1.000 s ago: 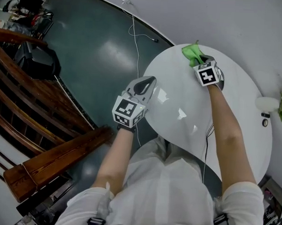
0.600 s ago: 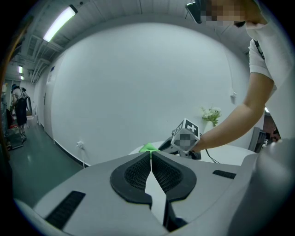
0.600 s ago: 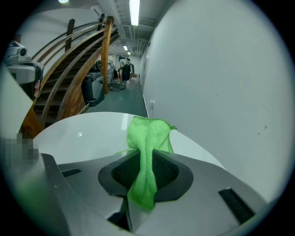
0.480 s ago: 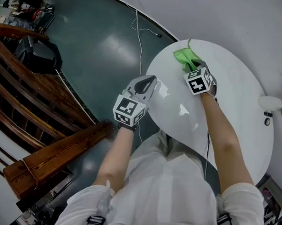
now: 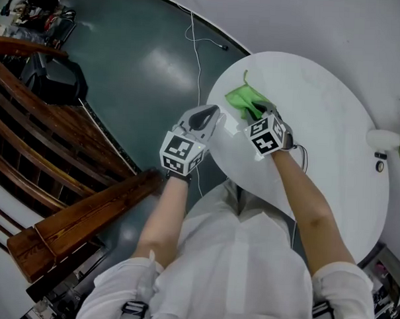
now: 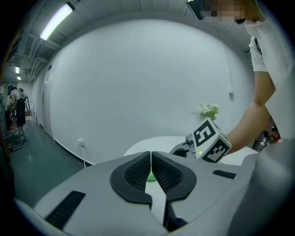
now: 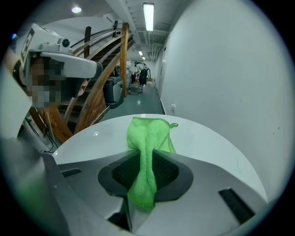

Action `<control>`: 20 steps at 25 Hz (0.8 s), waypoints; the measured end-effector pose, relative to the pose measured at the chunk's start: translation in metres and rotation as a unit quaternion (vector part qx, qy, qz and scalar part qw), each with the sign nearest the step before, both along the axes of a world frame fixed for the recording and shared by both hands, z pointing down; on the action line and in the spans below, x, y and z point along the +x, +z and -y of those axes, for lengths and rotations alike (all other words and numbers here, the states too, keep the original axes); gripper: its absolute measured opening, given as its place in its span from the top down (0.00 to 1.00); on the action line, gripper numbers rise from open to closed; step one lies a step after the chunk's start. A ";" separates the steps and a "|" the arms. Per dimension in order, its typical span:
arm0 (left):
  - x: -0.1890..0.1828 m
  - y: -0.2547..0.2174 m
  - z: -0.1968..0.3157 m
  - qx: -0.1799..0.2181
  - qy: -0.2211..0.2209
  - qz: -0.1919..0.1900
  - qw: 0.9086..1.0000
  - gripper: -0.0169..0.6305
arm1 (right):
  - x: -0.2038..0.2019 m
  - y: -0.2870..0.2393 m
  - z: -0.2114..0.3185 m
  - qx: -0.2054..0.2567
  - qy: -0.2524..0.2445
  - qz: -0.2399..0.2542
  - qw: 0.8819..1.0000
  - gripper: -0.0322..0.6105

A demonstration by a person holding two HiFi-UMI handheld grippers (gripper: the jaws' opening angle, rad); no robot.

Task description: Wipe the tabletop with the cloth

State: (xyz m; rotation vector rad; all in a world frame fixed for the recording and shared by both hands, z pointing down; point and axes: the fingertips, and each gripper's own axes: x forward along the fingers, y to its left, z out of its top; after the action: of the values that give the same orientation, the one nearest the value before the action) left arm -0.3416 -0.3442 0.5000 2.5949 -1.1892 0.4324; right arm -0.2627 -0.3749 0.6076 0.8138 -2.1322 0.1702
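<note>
A green cloth (image 5: 243, 99) lies spread on the round white tabletop (image 5: 321, 108) near its left rim. My right gripper (image 5: 257, 114) is shut on the cloth's near end; in the right gripper view the cloth (image 7: 146, 152) runs from between the pads out onto the tabletop (image 7: 216, 147). My left gripper (image 5: 202, 119) hovers at the table's left edge, shut and holding nothing. In the left gripper view its pads meet (image 6: 150, 173), with the right gripper's marker cube (image 6: 208, 140) beyond them.
A white vase with flowers (image 5: 386, 140) stands at the table's right side. A cable (image 5: 195, 49) trails across the dark green floor. A wooden stair rail (image 5: 48, 155) runs along the left, with dark bags (image 5: 54, 80) beside it.
My right gripper has dragged the cloth from the table's far rim toward me and to the left. The left gripper has stayed in place.
</note>
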 end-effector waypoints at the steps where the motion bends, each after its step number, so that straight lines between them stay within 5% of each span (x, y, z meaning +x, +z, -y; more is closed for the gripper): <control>1: -0.001 0.002 -0.002 -0.003 0.000 0.001 1.000 0.94 | -0.004 0.000 -0.008 -0.004 -0.005 0.002 1.000 0.84; 9: -0.013 0.009 -0.020 -0.014 0.001 0.005 1.000 0.94 | -0.037 0.004 -0.088 -0.037 -0.062 0.025 0.997 0.84; 20: 0.004 0.009 -0.023 -0.017 0.025 0.005 1.000 0.94 | -0.042 0.008 -0.169 -0.100 -0.065 0.062 0.991 0.84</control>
State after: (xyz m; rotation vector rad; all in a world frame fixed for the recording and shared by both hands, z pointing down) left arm -0.3374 -0.3214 0.5086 2.6009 -1.1133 0.4734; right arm -0.3044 -0.2055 0.6159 0.5596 -2.2328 0.3671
